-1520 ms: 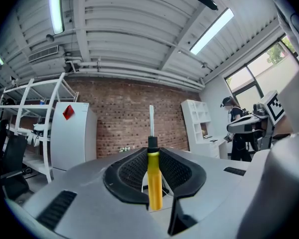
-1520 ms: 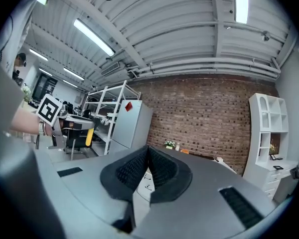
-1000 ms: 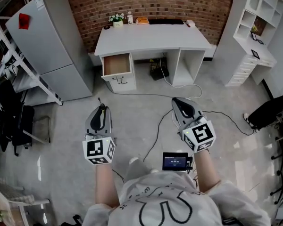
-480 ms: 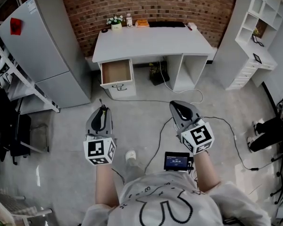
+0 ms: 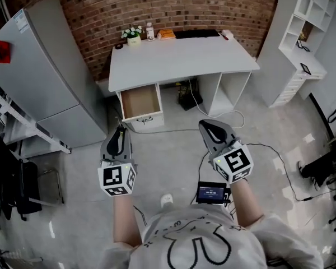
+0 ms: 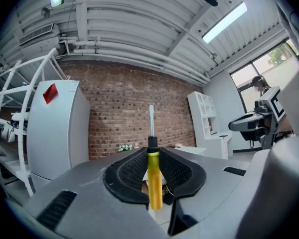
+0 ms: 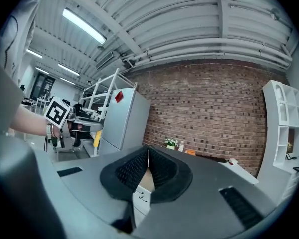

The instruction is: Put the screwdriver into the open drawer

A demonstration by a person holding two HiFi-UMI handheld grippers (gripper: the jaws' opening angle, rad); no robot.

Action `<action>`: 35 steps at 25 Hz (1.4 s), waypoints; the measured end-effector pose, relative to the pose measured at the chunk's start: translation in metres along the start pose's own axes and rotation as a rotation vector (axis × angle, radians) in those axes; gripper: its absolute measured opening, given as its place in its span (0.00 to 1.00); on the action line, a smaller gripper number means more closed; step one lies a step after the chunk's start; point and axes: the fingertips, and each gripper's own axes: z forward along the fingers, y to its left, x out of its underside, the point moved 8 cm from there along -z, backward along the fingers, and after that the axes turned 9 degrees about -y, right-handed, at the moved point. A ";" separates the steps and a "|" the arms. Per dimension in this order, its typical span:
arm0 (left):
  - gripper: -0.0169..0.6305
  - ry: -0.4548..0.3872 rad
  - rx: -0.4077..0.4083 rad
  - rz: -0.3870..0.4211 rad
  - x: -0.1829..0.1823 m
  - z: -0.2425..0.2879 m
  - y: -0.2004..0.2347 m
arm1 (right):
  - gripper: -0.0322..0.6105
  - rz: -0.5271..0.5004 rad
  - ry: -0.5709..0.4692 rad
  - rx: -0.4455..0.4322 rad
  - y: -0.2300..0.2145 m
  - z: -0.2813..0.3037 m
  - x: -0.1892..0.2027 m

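My left gripper (image 6: 154, 156) is shut on a screwdriver (image 6: 155, 183) with a yellow handle and a black collar; the blade stands straight up between the pads. In the head view this gripper (image 5: 120, 130) is held level at the lower left, pointing at the open drawer (image 5: 141, 101) under the left end of the white desk (image 5: 179, 58). The drawer's wooden bottom is bare. My right gripper (image 5: 209, 125) is beside the left one, level, its pads (image 7: 139, 169) pressed together with nothing between them. From the right gripper view the screwdriver (image 7: 96, 138) shows at the left.
A grey fridge (image 5: 39, 77) stands left of the desk, with metal racks beyond it. White shelving (image 5: 302, 32) fills the right wall. Cables (image 5: 257, 147) trail over the floor. A flower pot (image 5: 133, 35) and small items sit at the desk's back edge.
The desk and open drawer have come closer in the head view. Both grippers have travelled forward with the person, keeping the same pose and grip.
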 end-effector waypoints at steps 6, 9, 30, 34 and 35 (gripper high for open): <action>0.15 -0.005 0.060 -0.011 0.021 0.056 0.051 | 0.08 -0.004 0.017 0.058 -0.002 0.062 0.011; 0.15 0.000 0.082 -0.017 0.031 0.074 0.072 | 0.08 -0.004 0.028 0.072 0.002 0.086 0.018; 0.15 0.037 0.117 -0.074 0.083 0.180 0.119 | 0.08 0.033 0.101 0.136 -0.046 0.178 0.064; 0.15 0.038 0.142 -0.059 0.084 0.219 0.118 | 0.08 0.050 0.086 0.152 -0.073 0.201 0.071; 0.15 0.037 0.148 -0.055 0.084 0.229 0.118 | 0.08 0.056 0.085 0.158 -0.080 0.207 0.073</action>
